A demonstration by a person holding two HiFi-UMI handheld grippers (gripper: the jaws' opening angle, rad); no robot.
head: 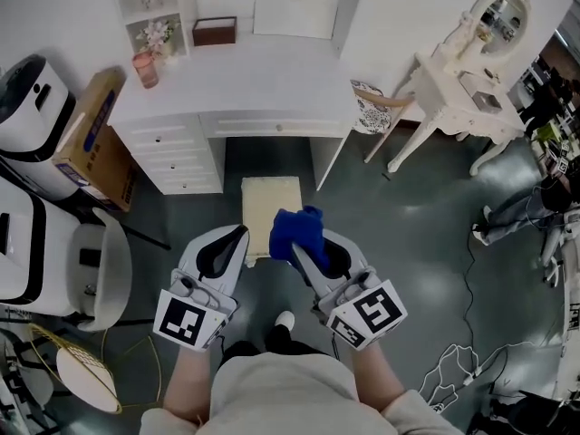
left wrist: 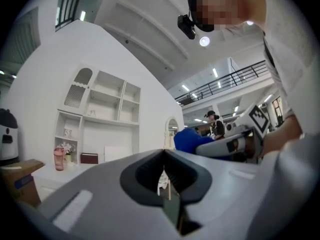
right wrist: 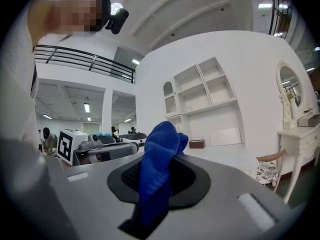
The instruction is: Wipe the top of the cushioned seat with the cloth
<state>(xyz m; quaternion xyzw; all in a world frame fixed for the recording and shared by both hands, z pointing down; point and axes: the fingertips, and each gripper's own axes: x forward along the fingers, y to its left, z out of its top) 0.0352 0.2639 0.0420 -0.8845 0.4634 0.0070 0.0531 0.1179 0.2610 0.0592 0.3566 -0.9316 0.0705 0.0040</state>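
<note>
The cushioned seat (head: 265, 199) is a cream, square-topped stool standing on the dark floor in front of the white desk. My right gripper (head: 297, 246) hovers over the seat's near right corner and is shut on a blue cloth (head: 296, 228), which bunches up above the jaws. In the right gripper view the blue cloth (right wrist: 159, 151) hangs down through the closed jaws of that gripper (right wrist: 159, 176). My left gripper (head: 241, 235) is held beside the seat's near left edge with its jaws together and nothing in them. The left gripper view shows that gripper (left wrist: 164, 173) with the cloth (left wrist: 192, 138) off to the right.
A white desk (head: 245, 89) with drawers stands just beyond the seat, bearing a pink cup (head: 145, 68) and a brown box (head: 214, 31). A cardboard box (head: 95, 139) leans at the left. A white vanity table (head: 458, 84) and a patterned chair (head: 370, 109) are to the right. Cables (head: 458, 365) lie near right.
</note>
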